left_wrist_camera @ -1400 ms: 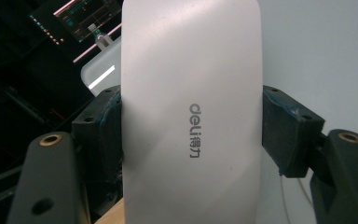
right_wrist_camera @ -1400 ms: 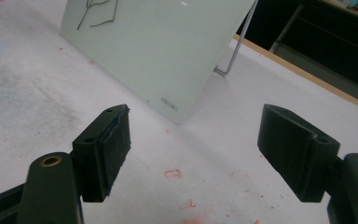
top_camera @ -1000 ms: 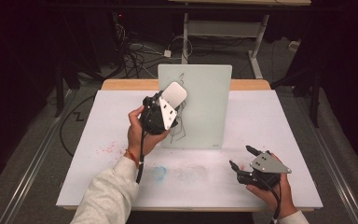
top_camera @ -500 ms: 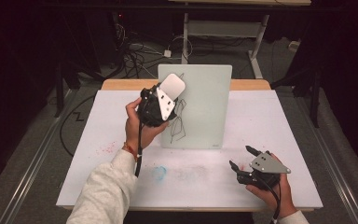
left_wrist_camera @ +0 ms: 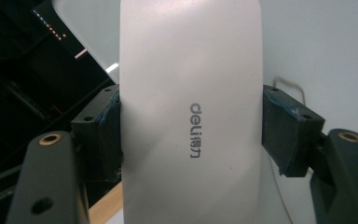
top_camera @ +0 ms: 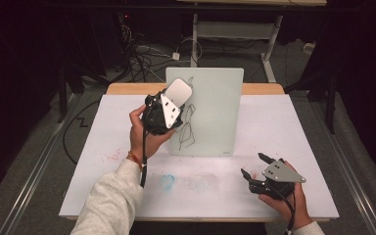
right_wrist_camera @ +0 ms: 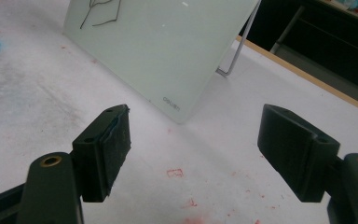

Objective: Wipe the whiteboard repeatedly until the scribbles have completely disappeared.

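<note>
Jaws around smooth white eraser [left_wrist_camera: 191, 116]

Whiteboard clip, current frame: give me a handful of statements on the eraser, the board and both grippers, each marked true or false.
1. The left gripper is clamped on a white eraser. True.
2. The right gripper holds a marker. False: its jaws stand open with nothing between them, low over the table.
3. The whiteboard lies flat on the table. False: it stands propped on a wire stand.
4. Black line drawings are on the board. True.
5. The eraser is at the board's lower right corner. False: it is at the upper left part.
</note>
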`<state>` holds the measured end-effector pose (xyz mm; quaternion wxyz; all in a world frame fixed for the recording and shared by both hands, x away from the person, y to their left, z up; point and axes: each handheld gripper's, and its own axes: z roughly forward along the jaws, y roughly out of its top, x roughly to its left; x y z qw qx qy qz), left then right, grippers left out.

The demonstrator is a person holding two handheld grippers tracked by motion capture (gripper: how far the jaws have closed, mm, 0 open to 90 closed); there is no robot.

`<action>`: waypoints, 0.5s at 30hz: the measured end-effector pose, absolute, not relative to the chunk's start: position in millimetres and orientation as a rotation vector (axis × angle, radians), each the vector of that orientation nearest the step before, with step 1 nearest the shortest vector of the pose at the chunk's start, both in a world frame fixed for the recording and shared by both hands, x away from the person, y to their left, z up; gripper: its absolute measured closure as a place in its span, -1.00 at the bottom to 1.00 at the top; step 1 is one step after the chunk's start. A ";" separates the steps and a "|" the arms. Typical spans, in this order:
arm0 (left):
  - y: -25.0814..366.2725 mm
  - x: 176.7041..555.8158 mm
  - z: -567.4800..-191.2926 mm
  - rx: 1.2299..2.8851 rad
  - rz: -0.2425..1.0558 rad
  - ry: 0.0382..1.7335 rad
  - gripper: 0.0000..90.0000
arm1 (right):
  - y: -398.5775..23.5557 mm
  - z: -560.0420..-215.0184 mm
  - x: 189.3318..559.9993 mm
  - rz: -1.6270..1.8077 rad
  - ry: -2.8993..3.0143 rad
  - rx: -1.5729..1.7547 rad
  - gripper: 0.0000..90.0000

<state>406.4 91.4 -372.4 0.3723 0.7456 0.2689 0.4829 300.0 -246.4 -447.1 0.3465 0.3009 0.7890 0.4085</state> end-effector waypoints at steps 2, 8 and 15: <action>91.5 402.8 -382.1 1.914 1.229 0.686 -0.35 | -245.7 -447.5 300.4 1.058 2.048 0.780 -0.42; 75.9 401.1 -382.9 1.961 1.286 0.648 -0.35 | -243.4 -448.2 300.4 1.046 2.057 0.777 -0.42; 72.0 413.0 -352.7 1.935 1.278 0.665 -0.35 | -246.5 -449.1 301.4 1.047 2.053 0.791 -0.42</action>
